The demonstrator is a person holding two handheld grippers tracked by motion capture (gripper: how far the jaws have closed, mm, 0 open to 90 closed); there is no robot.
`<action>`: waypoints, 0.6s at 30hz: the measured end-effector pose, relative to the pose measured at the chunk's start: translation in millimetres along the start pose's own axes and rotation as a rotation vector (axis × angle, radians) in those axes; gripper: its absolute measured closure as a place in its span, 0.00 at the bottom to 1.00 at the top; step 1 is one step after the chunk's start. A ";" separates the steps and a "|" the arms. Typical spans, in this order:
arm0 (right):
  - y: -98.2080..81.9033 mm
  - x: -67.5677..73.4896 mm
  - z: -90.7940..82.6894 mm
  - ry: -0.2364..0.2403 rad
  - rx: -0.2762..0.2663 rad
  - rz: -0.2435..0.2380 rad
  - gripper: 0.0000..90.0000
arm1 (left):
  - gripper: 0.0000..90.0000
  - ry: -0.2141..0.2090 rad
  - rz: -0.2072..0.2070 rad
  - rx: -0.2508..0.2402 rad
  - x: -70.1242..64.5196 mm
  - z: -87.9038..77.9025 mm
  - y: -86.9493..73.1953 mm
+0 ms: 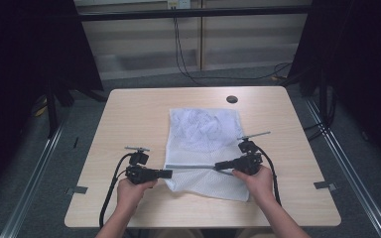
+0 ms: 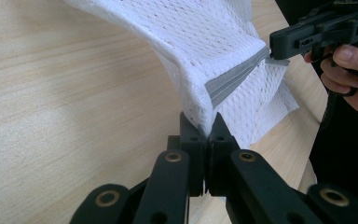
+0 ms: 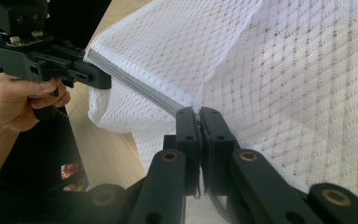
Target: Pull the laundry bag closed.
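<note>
White mesh cloth bag [image 1: 204,144], matt pale wood table [image 1: 129,114].

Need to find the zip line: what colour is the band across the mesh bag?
Grey, on the white mesh bag; the band shows best in the left gripper view.

A white mesh bag [image 1: 206,144] with a grey zipper strip [image 2: 235,77] (fine diamond weave) lies on the pale wood-grain desk [image 1: 129,119]; both grippers are black.
</note>
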State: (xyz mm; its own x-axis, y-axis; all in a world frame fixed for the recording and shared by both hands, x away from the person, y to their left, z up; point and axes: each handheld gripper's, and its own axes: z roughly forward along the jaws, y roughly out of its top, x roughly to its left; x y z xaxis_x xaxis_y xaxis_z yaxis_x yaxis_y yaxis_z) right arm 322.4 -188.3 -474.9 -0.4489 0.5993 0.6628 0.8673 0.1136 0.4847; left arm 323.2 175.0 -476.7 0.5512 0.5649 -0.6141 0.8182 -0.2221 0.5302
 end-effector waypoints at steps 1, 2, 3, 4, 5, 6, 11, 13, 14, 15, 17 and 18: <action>0.0 0.0 -0.2 0.002 0.000 0.000 0.96 | 0.99 0.001 0.003 0.001 0.1 0.1 0.0; 0.0 0.2 -0.4 0.001 0.000 -0.001 0.96 | 0.99 0.002 0.004 0.002 0.2 0.2 0.0; -0.1 0.3 -0.5 0.001 0.000 -0.002 0.96 | 0.99 0.002 0.003 0.002 0.3 0.3 0.0; -0.1 0.3 -0.7 0.001 0.000 -0.002 0.96 | 0.99 0.002 -0.001 0.001 0.1 0.6 -0.2; -0.1 0.2 -0.9 0.000 -0.002 -0.002 0.96 | 0.99 0.002 0.000 0.001 0.0 0.6 -0.2; -0.2 0.4 -1.1 0.002 -0.001 0.000 0.96 | 0.99 0.002 0.001 0.002 0.1 0.4 -0.1; -0.4 -1.3 -4.0 -0.006 -0.008 0.005 0.96 | 0.99 0.009 -0.001 -0.004 1.2 -1.8 -0.2; -0.4 -2.1 -5.8 -0.004 -0.013 0.009 0.96 | 0.99 0.001 -0.009 -0.002 0.0 -1.0 -0.4; -0.5 -2.2 -6.0 -0.006 -0.013 0.005 0.96 | 0.99 0.002 -0.006 -0.001 0.4 -0.8 -0.3; -0.4 -2.2 -6.2 -0.007 -0.011 0.005 0.96 | 0.99 0.001 -0.006 0.002 0.7 -0.9 -0.2; -0.5 -2.2 -6.0 -0.005 -0.012 0.008 0.96 | 0.99 0.008 -0.011 -0.007 0.7 -1.0 -0.4; -0.5 -2.7 -6.3 -0.008 -0.012 0.004 0.96 | 0.99 0.007 -0.008 -0.003 1.3 -1.7 -0.1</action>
State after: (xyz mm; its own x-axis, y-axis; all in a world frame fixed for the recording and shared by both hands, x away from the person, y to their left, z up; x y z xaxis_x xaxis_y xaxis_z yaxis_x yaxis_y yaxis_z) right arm 321.8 -194.9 -473.3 -0.4437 0.6063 0.6599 0.8664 0.1018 0.4889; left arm 323.5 177.1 -476.5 0.5436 0.5720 -0.6142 0.8222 -0.2155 0.5269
